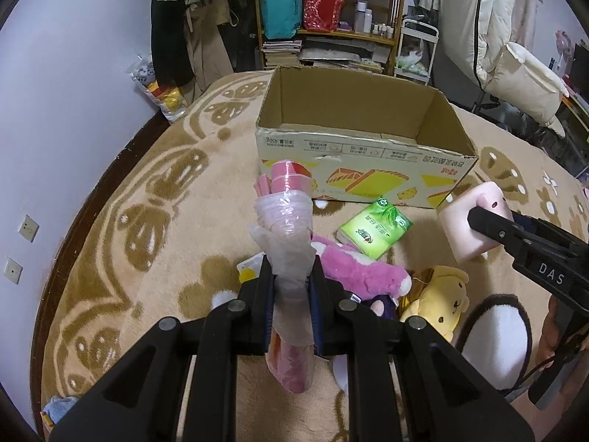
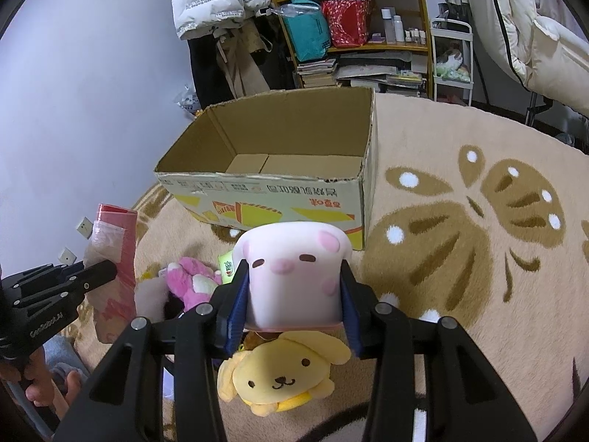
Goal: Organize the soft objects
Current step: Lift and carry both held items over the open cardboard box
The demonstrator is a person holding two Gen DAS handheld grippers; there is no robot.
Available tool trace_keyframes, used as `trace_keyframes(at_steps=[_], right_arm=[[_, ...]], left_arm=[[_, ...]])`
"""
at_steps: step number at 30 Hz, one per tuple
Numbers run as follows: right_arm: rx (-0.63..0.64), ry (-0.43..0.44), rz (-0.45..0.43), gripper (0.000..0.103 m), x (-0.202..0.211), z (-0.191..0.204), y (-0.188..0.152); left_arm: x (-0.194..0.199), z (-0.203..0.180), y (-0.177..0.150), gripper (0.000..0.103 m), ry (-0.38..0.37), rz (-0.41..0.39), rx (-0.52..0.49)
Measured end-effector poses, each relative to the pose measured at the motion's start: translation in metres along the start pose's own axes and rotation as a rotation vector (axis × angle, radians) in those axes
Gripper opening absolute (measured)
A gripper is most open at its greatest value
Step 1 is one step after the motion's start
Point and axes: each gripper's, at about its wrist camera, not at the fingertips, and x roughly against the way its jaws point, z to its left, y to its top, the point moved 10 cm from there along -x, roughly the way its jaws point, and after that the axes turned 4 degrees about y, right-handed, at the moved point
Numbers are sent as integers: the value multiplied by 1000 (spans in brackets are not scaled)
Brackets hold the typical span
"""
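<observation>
A crinkled pink plastic package (image 1: 285, 228) is held clamped in the left gripper (image 1: 292, 276), its jaws drawn almost fully together on the thin wrapper, with the bulk of the pack standing out ahead toward twelve o'clock. A slip is judged possible here: the film is slick and bunched, only a narrow neck of it is pinched, and the weight sits beyond the pads, so a quick swing could pull it free short of the open cardboard box (image 1: 353, 169).

At two o'clock of the package, the box is seen resting on the patterned rug (image 1: 154, 199); its interior appears empty. Chinese print runs upside down along its near rim, too small to be read apart from what looks like "450g". Below it a green tissue pack (image 1: 375, 228) bears Chinese characters and a round logo, not legible. A pink plush (image 1: 360, 272) and a yellow dog plush (image 2: 279, 375) lie just beside it.

At three o'clock, a pale pink squishy toy (image 2: 294, 276) with a printed face is gripped at its sides by the right gripper (image 2: 294, 294), jaws set at moderate width and pads pressed into the foam. The soft body could deform and squeeze out. "DAS" is read on the right tool, "GenRobot.AI" on the left, and "40" on a shelf box.
</observation>
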Motion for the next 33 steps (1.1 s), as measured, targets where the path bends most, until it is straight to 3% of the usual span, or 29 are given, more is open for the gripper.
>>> trace_keyframes(at_steps=[9, 20, 26, 33], right_arm=[[39, 21, -64, 47, 12, 14, 29], [116, 29, -132, 47, 19, 34, 74], [112, 37, -135, 47, 6, 32, 94], [118, -4, -131, 47, -9, 19, 108]], left_arm=[[14, 8, 35, 15, 27, -72, -2], [29, 22, 113, 15, 74, -203, -34], [22, 6, 156, 15, 62, -265, -88], [0, -7, 174, 15, 35, -265, -91]])
